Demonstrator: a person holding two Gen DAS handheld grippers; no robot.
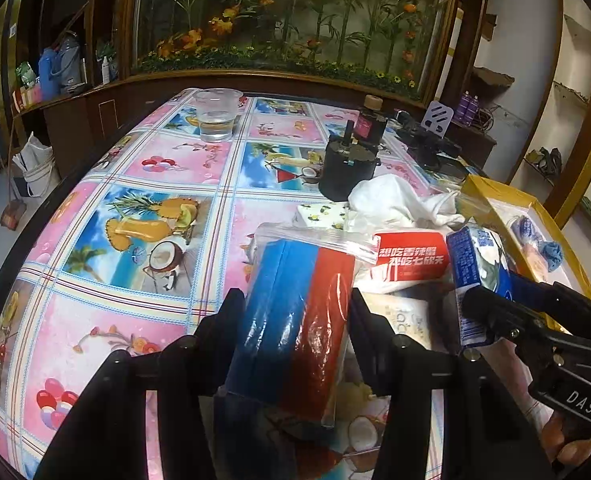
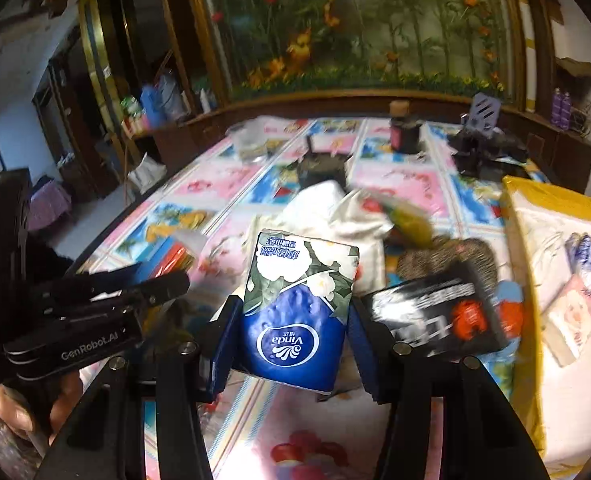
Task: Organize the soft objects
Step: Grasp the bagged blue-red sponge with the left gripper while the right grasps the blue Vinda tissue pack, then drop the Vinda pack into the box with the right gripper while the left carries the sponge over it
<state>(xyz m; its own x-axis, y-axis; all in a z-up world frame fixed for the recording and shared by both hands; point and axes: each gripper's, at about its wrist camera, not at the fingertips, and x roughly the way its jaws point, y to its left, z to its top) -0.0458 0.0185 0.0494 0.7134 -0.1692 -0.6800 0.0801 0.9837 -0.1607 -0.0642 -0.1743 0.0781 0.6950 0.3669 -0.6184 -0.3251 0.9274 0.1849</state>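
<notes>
In the left wrist view my left gripper [image 1: 297, 320] is shut on a clear zip bag [image 1: 295, 312] holding blue and red soft blocks, lifted above the patterned tablecloth. To its right, my right gripper [image 1: 491, 292] pinches a blue Vinda tissue pack [image 1: 477, 264]. The right wrist view shows that tissue pack [image 2: 299, 308] upright between the blue pads [image 2: 225, 340] of my right gripper [image 2: 295, 340]. At the left of this view, my left gripper [image 2: 163, 276] carries the zip bag [image 2: 171, 256].
A red-and-white tissue pack [image 1: 411, 260], a white cloth [image 1: 395, 200] and a black pack [image 2: 435, 316] lie in a pile. A yellow box [image 2: 523, 240] with small items stands at the right. A water cup [image 1: 215, 116], a black round object [image 1: 347, 168] and a dark bottle [image 1: 369, 120] stand farther back.
</notes>
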